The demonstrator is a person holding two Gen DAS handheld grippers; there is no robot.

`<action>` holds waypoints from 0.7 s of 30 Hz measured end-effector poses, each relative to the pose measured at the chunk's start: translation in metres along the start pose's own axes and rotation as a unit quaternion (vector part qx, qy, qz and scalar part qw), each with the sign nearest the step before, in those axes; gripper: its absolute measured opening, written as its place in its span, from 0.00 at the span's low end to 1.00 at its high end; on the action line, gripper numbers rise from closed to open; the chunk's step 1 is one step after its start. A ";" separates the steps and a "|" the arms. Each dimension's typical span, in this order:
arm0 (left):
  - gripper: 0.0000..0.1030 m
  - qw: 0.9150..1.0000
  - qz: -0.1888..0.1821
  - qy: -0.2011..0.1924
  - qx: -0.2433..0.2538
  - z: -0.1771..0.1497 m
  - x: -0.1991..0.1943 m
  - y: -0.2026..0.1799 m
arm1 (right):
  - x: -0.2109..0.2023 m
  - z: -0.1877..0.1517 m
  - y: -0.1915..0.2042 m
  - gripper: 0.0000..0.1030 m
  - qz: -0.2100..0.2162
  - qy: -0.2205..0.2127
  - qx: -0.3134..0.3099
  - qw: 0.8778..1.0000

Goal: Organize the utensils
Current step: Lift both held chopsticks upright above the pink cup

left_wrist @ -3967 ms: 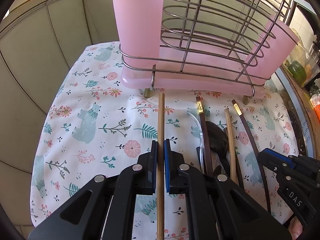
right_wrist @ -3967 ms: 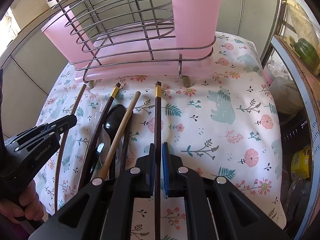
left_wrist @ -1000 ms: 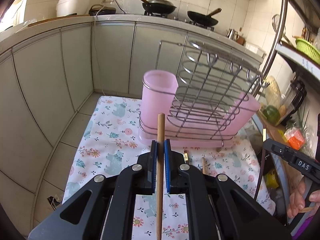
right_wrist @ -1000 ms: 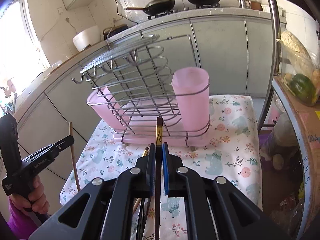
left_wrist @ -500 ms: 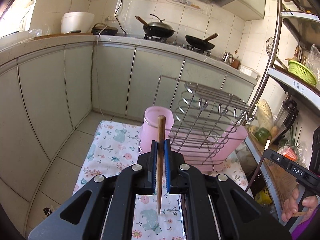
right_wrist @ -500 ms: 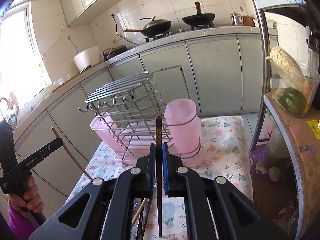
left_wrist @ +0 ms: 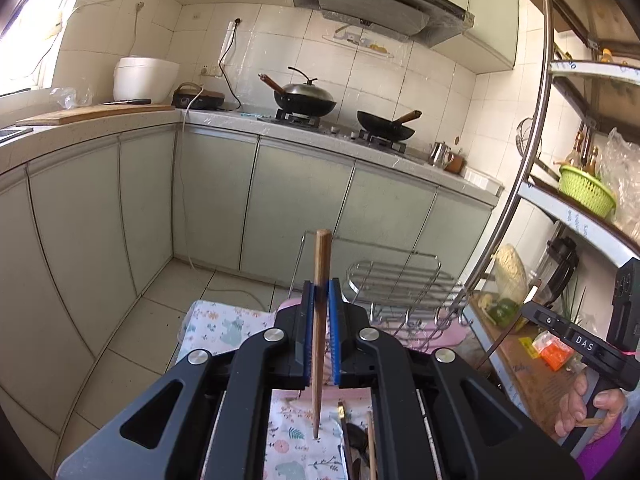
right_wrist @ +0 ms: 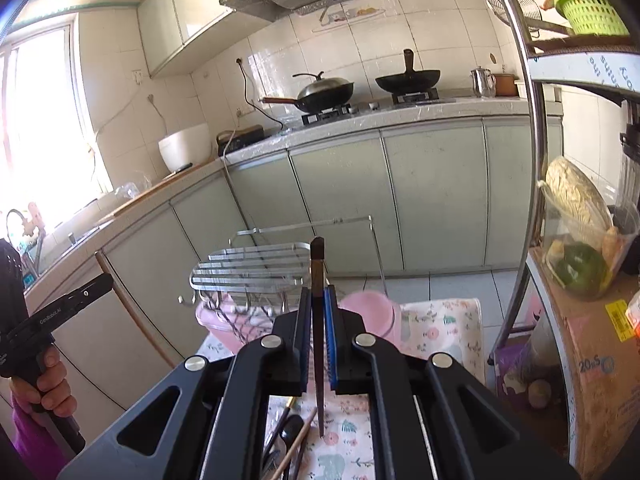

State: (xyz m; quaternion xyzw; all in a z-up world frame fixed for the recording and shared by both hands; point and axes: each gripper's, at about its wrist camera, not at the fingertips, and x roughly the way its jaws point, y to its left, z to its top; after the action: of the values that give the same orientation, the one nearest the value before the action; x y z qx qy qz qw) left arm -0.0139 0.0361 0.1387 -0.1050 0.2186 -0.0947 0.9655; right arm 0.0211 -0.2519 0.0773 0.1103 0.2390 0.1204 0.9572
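1. Left gripper (left_wrist: 320, 292) is pinching a light wooden chopstick (left_wrist: 320, 320) between its blue pads, jaws nearly together. The stick stands close to upright, blunt end poking above the fingertips and thin tip hanging clear over the floral cloth (left_wrist: 228, 320).
2. Right gripper (right_wrist: 318, 296) has the same clamp on a dark chopstick (right_wrist: 317, 320) with a brownish band near its top. This one is also near vertical, its point dangling free above the cloth.
3. Handling call: both sticks look stiff, thin and very light, so weight is no worry. Smooth tapered shafts can swivel or slide in a narrow pinch.
4. Grip point: each is caught in its upper, thicker part, well above the tip. That looks sensible for dropping it tip-first into a holder, since the long lower end leads the way.
5. Target in sight: a pink cup (right_wrist: 370, 312) sits in the wire dish rack (right_wrist: 256, 268) below and ahead of the claws. Neither stick is over its mouth yet, as far as I can judge.
6. On the cloth, more chopsticks and a dark spoon (right_wrist: 290, 428) lie untouched beneath the grippers, so plenty of sorting looks left.
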 end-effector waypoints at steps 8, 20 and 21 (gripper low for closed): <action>0.06 0.999 -0.003 -0.033 0.014 0.051 -0.009 -0.013 | -0.018 0.055 -0.001 0.06 0.017 -0.034 0.013 0.999; 0.06 0.996 0.025 -0.082 0.034 0.097 0.019 -0.020 | -0.034 0.119 -0.006 0.06 -0.021 -0.108 -0.004 0.994; 0.06 0.996 0.024 -0.080 0.031 0.096 0.026 -0.018 | -0.028 0.119 -0.010 0.06 -0.027 -0.104 -0.002 0.994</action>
State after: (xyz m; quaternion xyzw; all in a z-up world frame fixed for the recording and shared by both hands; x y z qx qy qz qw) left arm 0.0493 0.0286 0.2171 -0.0771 0.1406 -0.0690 0.9846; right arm 0.0564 -0.2873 0.1893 0.1138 0.1411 0.0831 0.9799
